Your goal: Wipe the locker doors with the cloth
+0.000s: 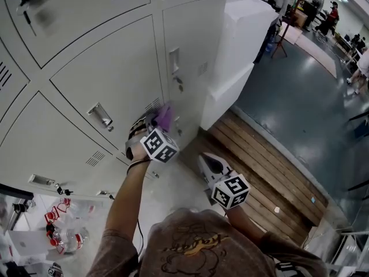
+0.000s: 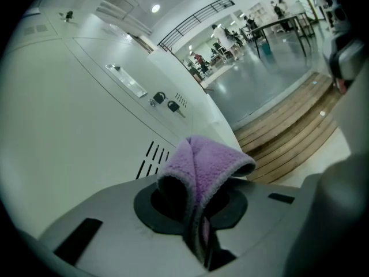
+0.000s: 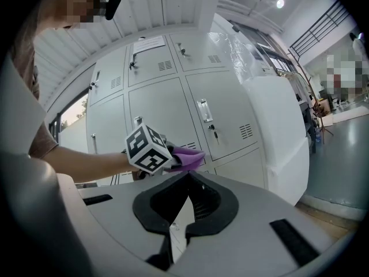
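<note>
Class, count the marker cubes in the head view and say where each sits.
2. One cube rides on the left gripper, which clamps the purple cloth; the other cube rides on the right gripper. None appears hidden.

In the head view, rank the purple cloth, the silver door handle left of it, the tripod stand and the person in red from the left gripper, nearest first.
1. purple cloth: clamped in the left gripper.
2. silver door handle: just left of the cloth.
3. tripod stand: upper right, on the grey floor.
4. person in red: far across the hall, top right.
</note>
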`<state>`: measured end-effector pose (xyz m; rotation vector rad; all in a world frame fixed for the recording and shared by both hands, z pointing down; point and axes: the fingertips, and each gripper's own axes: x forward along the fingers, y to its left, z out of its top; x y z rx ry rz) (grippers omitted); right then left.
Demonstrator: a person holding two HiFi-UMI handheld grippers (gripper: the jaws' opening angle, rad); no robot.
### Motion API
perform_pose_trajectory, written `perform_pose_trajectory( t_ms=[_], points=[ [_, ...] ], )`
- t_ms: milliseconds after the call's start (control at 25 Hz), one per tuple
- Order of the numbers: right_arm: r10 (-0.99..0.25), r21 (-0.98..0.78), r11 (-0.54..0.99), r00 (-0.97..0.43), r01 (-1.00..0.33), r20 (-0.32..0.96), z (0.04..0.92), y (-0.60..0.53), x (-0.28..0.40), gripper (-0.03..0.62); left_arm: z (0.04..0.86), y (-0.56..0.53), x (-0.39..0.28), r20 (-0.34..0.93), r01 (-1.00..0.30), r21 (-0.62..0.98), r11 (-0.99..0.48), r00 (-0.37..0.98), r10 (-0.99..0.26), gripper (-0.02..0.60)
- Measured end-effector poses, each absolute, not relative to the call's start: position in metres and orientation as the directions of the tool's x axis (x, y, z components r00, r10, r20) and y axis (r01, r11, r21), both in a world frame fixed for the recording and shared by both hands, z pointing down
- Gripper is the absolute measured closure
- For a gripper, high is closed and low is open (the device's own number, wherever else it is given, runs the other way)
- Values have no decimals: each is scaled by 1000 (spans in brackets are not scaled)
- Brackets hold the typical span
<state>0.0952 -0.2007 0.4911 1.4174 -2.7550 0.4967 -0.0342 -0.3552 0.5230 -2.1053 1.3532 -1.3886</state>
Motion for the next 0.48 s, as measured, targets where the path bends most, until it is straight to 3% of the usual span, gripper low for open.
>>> perform_pose_trajectory(
  t_ms=[240, 480],
  points=[
    [-792, -273, 544, -593, -794, 145, 490, -200, 97, 595, 529, -338, -23, 583, -569, -611, -550, 147, -799, 537],
    [-798, -270, 539, -586, -798, 139, 488, -199, 103, 595, 479, -315, -10, 491, -718, -424, -553, 332, -806, 537]
  ],
)
